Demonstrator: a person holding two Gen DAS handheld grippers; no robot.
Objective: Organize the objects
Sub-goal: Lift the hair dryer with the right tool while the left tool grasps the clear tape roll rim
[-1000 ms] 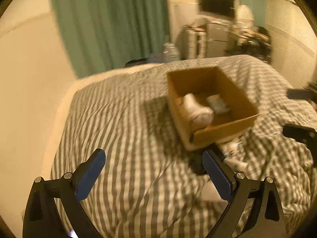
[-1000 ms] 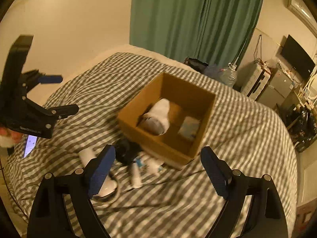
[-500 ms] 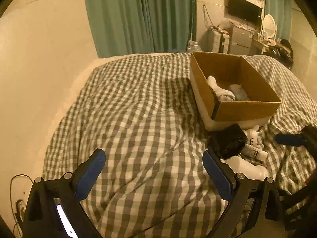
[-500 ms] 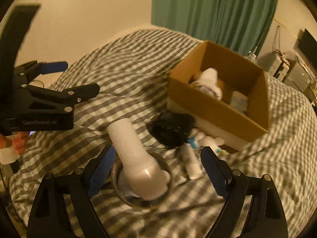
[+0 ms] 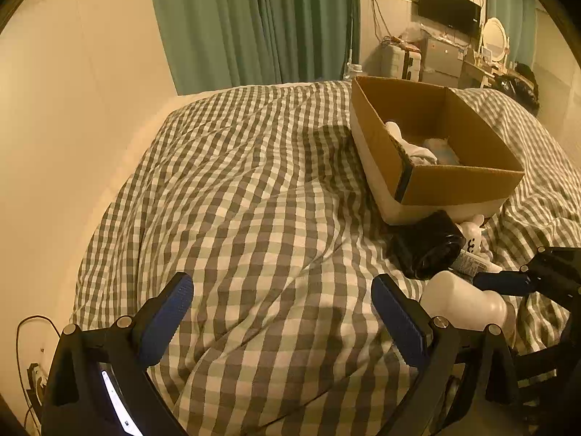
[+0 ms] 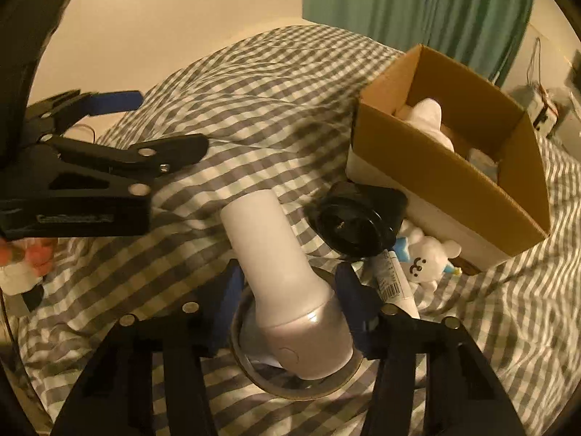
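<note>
- On the checked bedspread (image 5: 254, 218), near the right edge of the left wrist view, we see a white handheld device (image 6: 287, 279) lying with its wide head toward the camera and its narrow handle pointing away.
- We note the right gripper (image 6: 287, 290) with its blue pads (image 6: 350, 290) set on either side of the device, just where the handle widens into the head; the pads look pressed to it, so we log it as clenched on the device.
- Under the head we see a round, clear ring-shaped item (image 6: 290, 388); what it is we cannot tell.
- We record the left gripper (image 5: 281, 316) spread wide over bare bedspread, nothing between its blue pads (image 5: 167, 316).
- Just beyond the device lies a black round object (image 6: 354, 229), touching the near wall of the cardboard box (image 6: 472, 196).
- To the right of the black object we see a white tube (image 6: 394, 283) and a small white plush toy (image 6: 425, 258), both close against the box.
- Inside the box we see a white soft item (image 5: 410, 145) and a pale blue item (image 5: 445, 150).
- At the far side hang green curtains (image 5: 268, 21); far right we note a wall-mounted screen (image 5: 448, 9).
</note>
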